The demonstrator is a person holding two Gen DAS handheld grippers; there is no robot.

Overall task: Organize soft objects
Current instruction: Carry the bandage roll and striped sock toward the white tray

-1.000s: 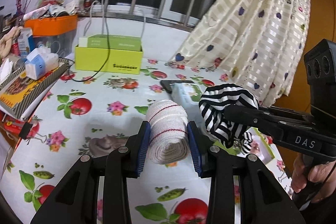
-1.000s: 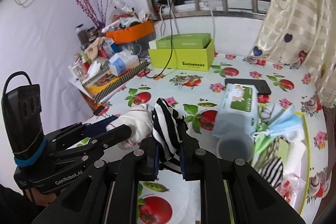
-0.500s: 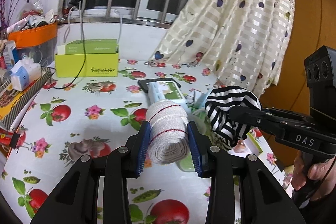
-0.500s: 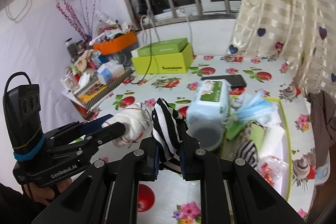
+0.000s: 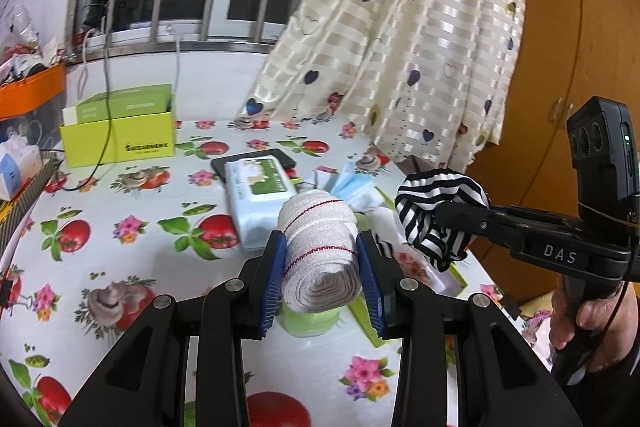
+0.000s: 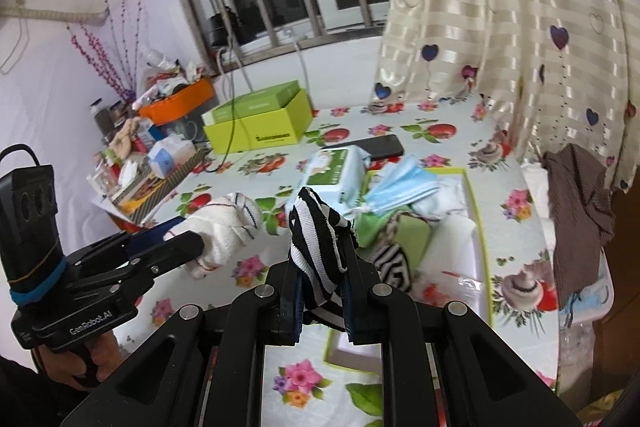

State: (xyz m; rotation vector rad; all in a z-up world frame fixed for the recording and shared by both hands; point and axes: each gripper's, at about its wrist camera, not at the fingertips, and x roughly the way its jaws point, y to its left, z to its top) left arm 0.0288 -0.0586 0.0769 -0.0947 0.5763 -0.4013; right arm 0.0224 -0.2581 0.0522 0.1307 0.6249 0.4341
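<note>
Two soft things are up in the air right now, one in each of my tools, and I think both are headed for the same place. Biggest first: the table (image 6: 224, 307) with its tomato and flower cloth holds everything. At about 3 o'clock from my right tool sits the green-edged tray (image 6: 478, 227), and it already has soft stuff in it: blue face masks (image 6: 404, 183), a white cloth and another striped piece (image 6: 394, 263). I guess that is why it is there, to keep all the soft things together. The pack of wipes (image 5: 260, 195) lies just beside the tray at about 11 o'clock from it, with a black phone (image 6: 380, 145) partly under it. The yellow-green box (image 5: 120, 143) stands far back by the window. Now the smaller things. My left gripper (image 5: 320, 267) is squeezing the rolled white bandage (image 5: 320, 251) from both sides, with its blue pads (image 5: 276, 275) pressed on it, so the roll stays tight and does not come undone. My right gripper (image 6: 320, 291) is pinched together on the striped cloth (image 6: 316, 243). The cloth is thin, so the jaws stand almost together, and its top flops over at 12 o'clock. Both things hang above the table, near the tray's edge. I think dropping them in comes next.
</note>
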